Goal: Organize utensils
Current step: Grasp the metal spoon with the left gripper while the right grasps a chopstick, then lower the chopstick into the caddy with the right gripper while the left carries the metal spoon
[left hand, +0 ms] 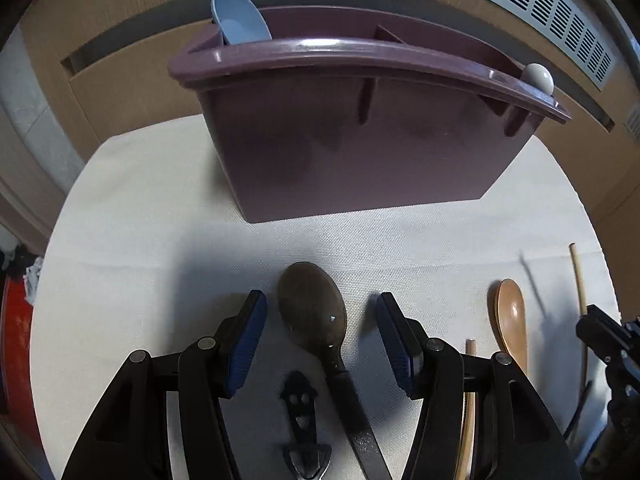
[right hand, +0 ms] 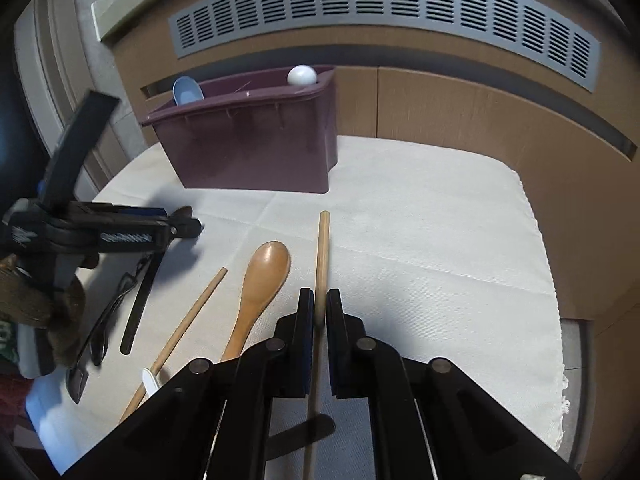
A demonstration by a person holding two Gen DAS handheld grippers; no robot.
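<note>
While the left gripper (left hand: 322,336) hovers low over the cream cloth (left hand: 140,240) with its blue-padded fingers (left hand: 246,344) spread wide apart, a dark spoon (left hand: 314,308) lies between them, bowl pointing toward the far side and its flat black handle running back toward the near edge; neither pad touches it. Just left of that handle, near the bottom of the left wrist view, lies a small black can-opener-like tool (left hand: 300,420). Farther right on the cloth rests a light brown wooden spoon (left hand: 510,316), with one wooden chopstick (left hand: 469,408) partly hidden behind the gripper's right finger. Beyond the spoons, at the far side of the cloth, stands a mauve plastic caddy (left hand: 352,152) divided into compartments; a pale blue spoon (left hand: 240,18) stands in its left end, and a white rounded utensil end (left hand: 539,76) pokes up at its right end. From the right wrist view, the right gripper (right hand: 319,312) has its fingers pressed together on the second chopstick (right hand: 322,256), which extends straight ahead toward the caddy (right hand: 256,148) and also runs back beneath the gripper. Left of it lie the wooden spoon (right hand: 264,276) and the first chopstick (right hand: 188,320), side by side but apart, and a small white piece (right hand: 151,382) lies near the chopstick's near end. A wood panel with a grey vent grille (right hand: 384,16) backs the scene.
</note>
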